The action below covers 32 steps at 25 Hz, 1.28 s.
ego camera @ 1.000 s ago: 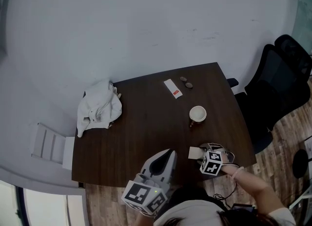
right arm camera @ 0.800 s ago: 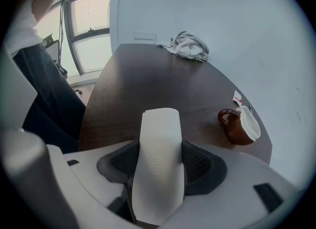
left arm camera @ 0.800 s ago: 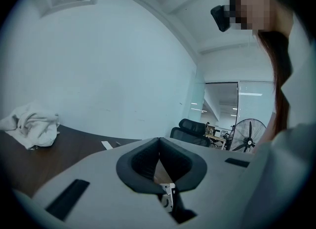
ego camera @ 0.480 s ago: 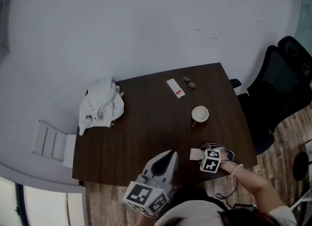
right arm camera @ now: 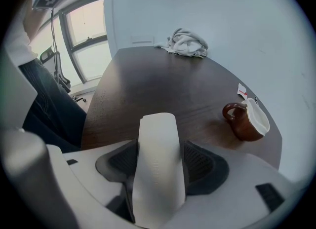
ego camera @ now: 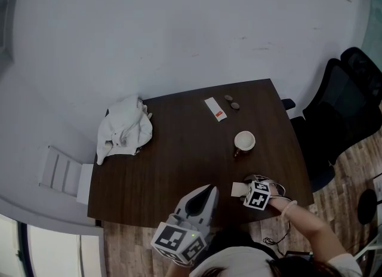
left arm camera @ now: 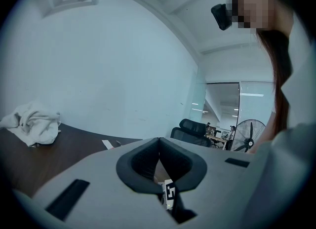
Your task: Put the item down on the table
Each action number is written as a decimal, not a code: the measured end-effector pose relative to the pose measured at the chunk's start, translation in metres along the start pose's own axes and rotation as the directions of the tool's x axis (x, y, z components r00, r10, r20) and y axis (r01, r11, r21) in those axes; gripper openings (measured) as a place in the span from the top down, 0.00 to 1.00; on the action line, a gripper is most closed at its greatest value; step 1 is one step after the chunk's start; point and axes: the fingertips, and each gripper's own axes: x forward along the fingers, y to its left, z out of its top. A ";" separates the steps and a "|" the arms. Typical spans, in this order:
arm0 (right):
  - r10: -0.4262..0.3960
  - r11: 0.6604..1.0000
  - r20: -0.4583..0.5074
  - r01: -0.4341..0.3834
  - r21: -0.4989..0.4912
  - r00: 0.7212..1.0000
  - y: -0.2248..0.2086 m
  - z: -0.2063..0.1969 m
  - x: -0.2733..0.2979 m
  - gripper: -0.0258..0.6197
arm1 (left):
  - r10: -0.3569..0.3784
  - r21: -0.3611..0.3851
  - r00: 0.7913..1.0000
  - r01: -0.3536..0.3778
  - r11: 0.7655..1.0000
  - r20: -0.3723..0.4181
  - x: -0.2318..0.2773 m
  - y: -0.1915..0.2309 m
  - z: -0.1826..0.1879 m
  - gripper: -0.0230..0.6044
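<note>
Item [right arm camera: 157,129], near end cut off, lies between right tongs [right arm camera: 158,155], just opened wide; left tongs [left arm camera: 159,141] shut, empty.

Dark table [ego camera: 179,156] with cup [ego camera: 243,141], cloth [ego camera: 123,129]

From my station, the table [ego camera: 173,150] reads as dark wood with a fine grain and a soft sheen that catches the window light. The cloth [ego camera: 124,129] on it is white fabric, crumpled and matt. The mug [right arm camera: 247,119] is glazed ceramic, glossy brown outside and white inside. The white item [right arm camera: 157,129] looks smooth and matt with faint raised lettering; I cannot tell plastic from stiff card. The left gripper [left arm camera: 159,156] has a pale grey matt plastic shell and black matt pads. The office chair [ego camera: 343,102] is black, seemingly fabric. The floor [ego camera: 352,150] is wood-look planking, and the wall [ego camera: 179,31] is flat matt white.
</note>
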 end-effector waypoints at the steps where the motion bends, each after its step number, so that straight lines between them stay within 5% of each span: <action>1: -0.006 1.000 0.008 0.006 0.007 1.000 -0.001 0.001 -0.001 0.49 | 0.002 0.000 1.000 -0.002 1.000 0.001 0.000 0.000 0.000 0.93; 10: -0.085 0.987 0.161 0.062 0.147 0.983 -0.007 0.022 -0.031 0.53 | 0.024 0.016 1.000 -0.024 1.000 0.016 -0.001 -0.001 0.005 0.93; 17: -0.190 0.944 0.280 0.097 0.315 0.941 -0.022 0.031 -0.068 0.60 | 0.022 0.026 0.999 -0.023 0.999 0.031 0.005 -0.008 0.013 0.93; 32: -0.490 0.801 0.484 0.156 0.579 0.725 -0.049 0.056 -0.191 0.77 | 0.022 0.049 0.999 -0.024 0.999 0.030 0.019 -0.019 0.015 0.93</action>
